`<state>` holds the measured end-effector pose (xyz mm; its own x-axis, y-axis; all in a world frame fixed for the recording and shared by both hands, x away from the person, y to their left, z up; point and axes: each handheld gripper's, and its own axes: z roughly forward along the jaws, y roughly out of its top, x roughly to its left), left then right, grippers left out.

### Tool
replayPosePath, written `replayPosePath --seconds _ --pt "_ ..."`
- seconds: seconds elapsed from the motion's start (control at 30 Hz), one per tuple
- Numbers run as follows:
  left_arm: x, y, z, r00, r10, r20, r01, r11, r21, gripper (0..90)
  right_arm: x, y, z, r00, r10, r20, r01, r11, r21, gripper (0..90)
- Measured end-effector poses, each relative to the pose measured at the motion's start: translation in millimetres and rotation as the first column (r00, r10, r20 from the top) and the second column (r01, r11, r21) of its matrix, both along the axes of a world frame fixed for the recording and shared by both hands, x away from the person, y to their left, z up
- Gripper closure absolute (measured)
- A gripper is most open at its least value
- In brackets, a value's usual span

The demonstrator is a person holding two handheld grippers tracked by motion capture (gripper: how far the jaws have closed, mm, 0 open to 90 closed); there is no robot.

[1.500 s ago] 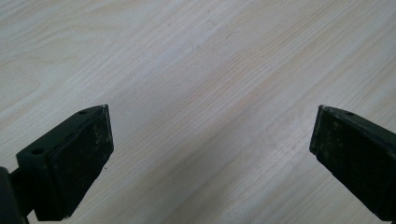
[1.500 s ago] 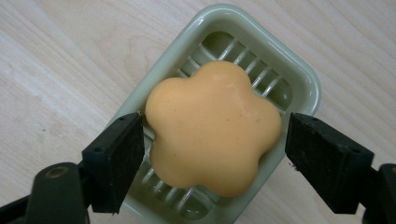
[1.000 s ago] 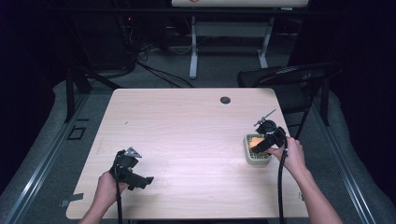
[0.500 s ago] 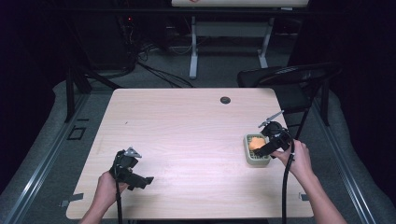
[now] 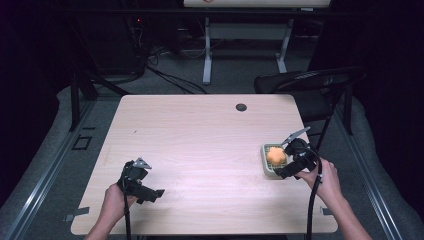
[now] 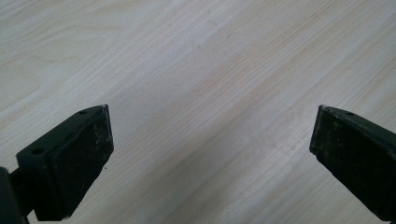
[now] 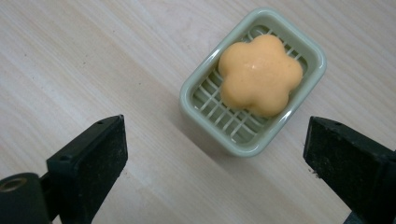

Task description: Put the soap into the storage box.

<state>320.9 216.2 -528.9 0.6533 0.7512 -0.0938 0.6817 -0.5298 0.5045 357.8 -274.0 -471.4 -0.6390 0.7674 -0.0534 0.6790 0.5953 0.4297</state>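
An orange flower-shaped soap (image 7: 260, 73) lies in a pale green slatted soap dish (image 7: 201, 95) near the table's right edge; from above the soap (image 5: 276, 156) sits in the dish (image 5: 265, 166). My right gripper (image 5: 289, 159) hovers just right of the dish, held above it, jaws wide open and empty (image 7: 215, 175). My left gripper (image 5: 147, 192) rests low over bare wood at the front left, jaws wide open with nothing between them (image 6: 210, 149).
The light wooden table (image 5: 200, 135) has a small black round cap (image 5: 241, 107) near its far edge. A black folding chair (image 5: 310, 85) stands past the far right corner. Cables and a white desk frame (image 5: 207, 47) lie on the floor behind.
My right gripper has drifted right and toward the near edge, uncovering the soap and dish. The left gripper has stayed put.
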Motion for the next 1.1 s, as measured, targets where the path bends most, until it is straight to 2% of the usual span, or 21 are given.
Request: replayPosePath --seconds 0.17,0.37,0.5,0.53,0.6,0.63,0.73,0.8,0.9,1.03,1.1 --pt "0.0 -0.2 0.0 1.0 0.0 0.0 0.0 1.0 0.0 0.0 -11.2 -2.1 -2.3 1.0 0.0 -0.004 0.0 1.0 0.0 4.9" --pt "0.1 -0.4 -0.1 1.0 -0.003 -0.003 0.003 1.0 0.001 0.0 -25.0 -4.5 -11.6 0.9995 0.004 -0.033 -0.004 1.0 -0.006 4.3" --pt "0.2 -0.6 -0.2 1.0 -0.006 -0.004 0.006 1.0 0.002 0.0 -36.8 -7.5 -18.1 0.9993 -0.003 -0.038 0.004 1.0 0.024 4.1" --pt "0.4 -0.6 -0.1 0.9999 -0.01 -0.009 0.01 1.0 0.0 0.0 -42.6 -8.9 -21.7 0.999 0.004 -0.045 -0.004 1.0 0.002 3.7" --pt "0.5 -0.8 -0.1 0.9999 -0.011 -0.008 0.011 0.9999 0.0 0.0 -45.5 -9.4 -23.9 0.9987 0.005 -0.05 -0.005 1.0 -0.006 3.7" --pt "0.5 -1.0 0.0 0.9999 -0.012 -0.01 0.012 0.9999 0.0 0.0 -51.2 -10.3 -30.9 0.9974 0.002 -0.072 -0.002 1.0 -0.003 3.4" --pt "0.4 -1.6 0.1 0.9999 -0.013 -0.007 0.013 0.9999 -0.002 0.0 -54.4 -11.1 -36.4 0.9966 0.005 -0.083 -0.007 1.0 -0.024 3.4" --pt "0.7 -2.1 0.2 0.9999 -0.015 -0.004 0.015 0.9999 0.0 0.0 -57.5 -10.6 -43.3 0.9951 -0.001 -0.099 0.001 1.0 0.003 3.2" --pt "0.9 -3.1 -0.1 0.9999 -0.014 -0.004 0.014 0.9999 0.001 0.0 -57.0 -10.1 -45.9 0.9929 0.02 -0.117 -0.024 0.999 -0.039 3.2" --pt "1.3 -3.1 -0.4 0.9999 -0.012 -0.005 0.012 0.9999 -0.001 0.0 -56.7 -10.1 -46.8 0.9957 0.016 -0.091 -0.019 0.999 -0.033 3.3" --pt "1.6 -3.3 -0.5 0.9999 -0.014 -0.007 0.014 0.9999 0.001 0.0 -55.5 -12.5 -45.5 0.9955 0.021 -0.093 -0.025 0.999 -0.046 3.3"
